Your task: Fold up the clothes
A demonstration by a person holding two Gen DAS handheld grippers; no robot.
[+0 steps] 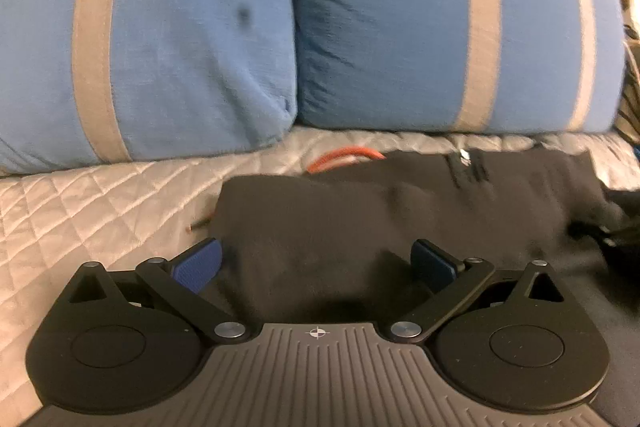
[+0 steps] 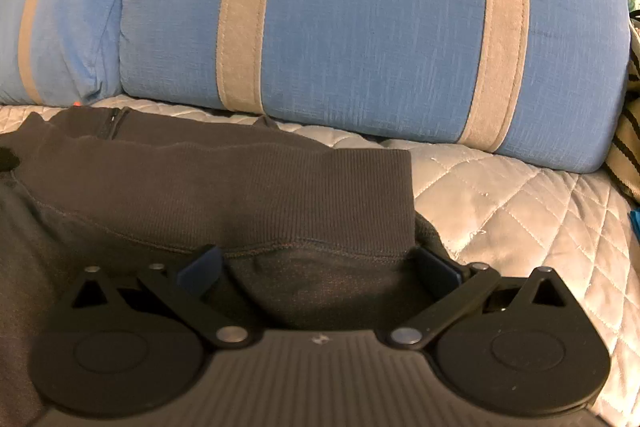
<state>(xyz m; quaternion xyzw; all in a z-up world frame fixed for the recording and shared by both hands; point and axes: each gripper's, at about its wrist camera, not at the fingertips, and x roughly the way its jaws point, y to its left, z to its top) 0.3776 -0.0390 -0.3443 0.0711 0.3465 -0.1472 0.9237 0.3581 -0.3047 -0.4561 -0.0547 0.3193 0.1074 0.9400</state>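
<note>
A dark grey-black garment (image 1: 360,211) lies spread on a quilted grey cover (image 1: 80,211). My left gripper (image 1: 318,267) hovers low over the garment's left end, open, with its blue pads (image 1: 200,265) wide apart and cloth between them but not pinched. In the right wrist view the same garment (image 2: 224,187) shows its ribbed band (image 2: 320,195) and a zip (image 2: 112,123) at the far left. My right gripper (image 2: 320,267) sits open at the band's right corner, fingers straddling the cloth.
Two large blue cushions with grey stripes (image 1: 180,39) (image 2: 360,27) rise right behind the garment. An orange cord (image 1: 344,157) lies at the cushions' foot. Striped fabric (image 2: 624,147) sits at the far right. Bare quilted cover (image 2: 520,211) extends to the right.
</note>
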